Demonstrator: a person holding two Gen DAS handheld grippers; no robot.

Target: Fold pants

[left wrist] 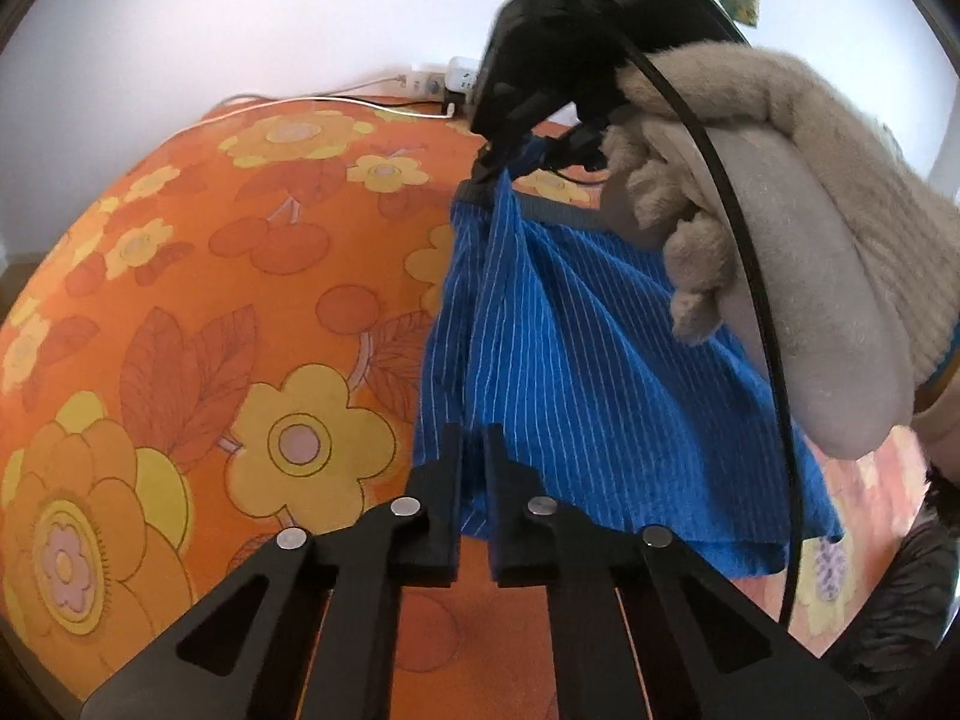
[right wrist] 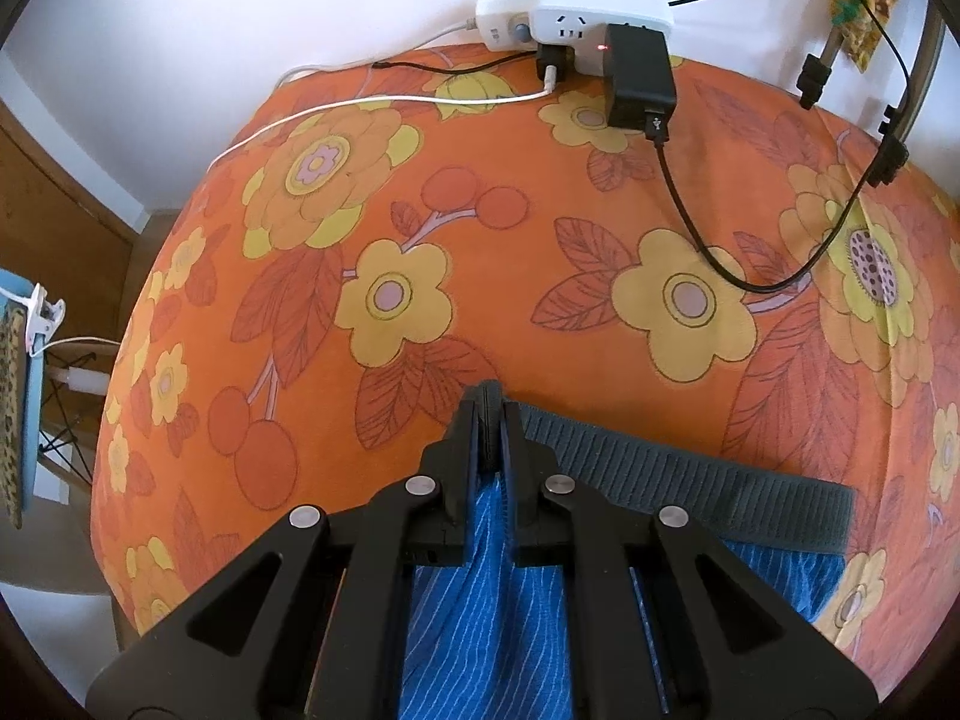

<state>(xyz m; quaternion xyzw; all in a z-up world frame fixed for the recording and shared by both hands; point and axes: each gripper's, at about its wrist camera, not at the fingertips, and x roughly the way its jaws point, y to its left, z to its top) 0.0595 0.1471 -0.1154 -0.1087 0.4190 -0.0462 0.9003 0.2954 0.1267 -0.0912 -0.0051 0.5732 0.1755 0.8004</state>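
Here the pants are blue with thin pale stripes and a dark grey ribbed waistband. They hang lifted above an orange bedspread printed with yellow flowers, red cherries and leaves, the cloth pulled into taut folds that fan down from the upper corner. In the left wrist view the lower hem droops near the bottom right, just clear of the spread as far as one can tell.

The right gripper has its fingers drawn narrow around the end of the waistband, the grey elastic pinched upright between the tips and blue fabric falling below them. Seen from the left wrist view, the same right gripper sits at the top corner of the garment, held by a hand in a fuzzy grey-brown glove, with a black cable curving down across the glove and the cloth.

The left gripper reaches the lower left edge of the pants, its fingers close together with a slim gap; blue fabric shows in that gap, though a firm grip on it cannot be told.

Farther out, at the far edge of the bed against a white wall, lies a white power strip with a black adapter plugged in, a white cord and a black cord trailing over the spread
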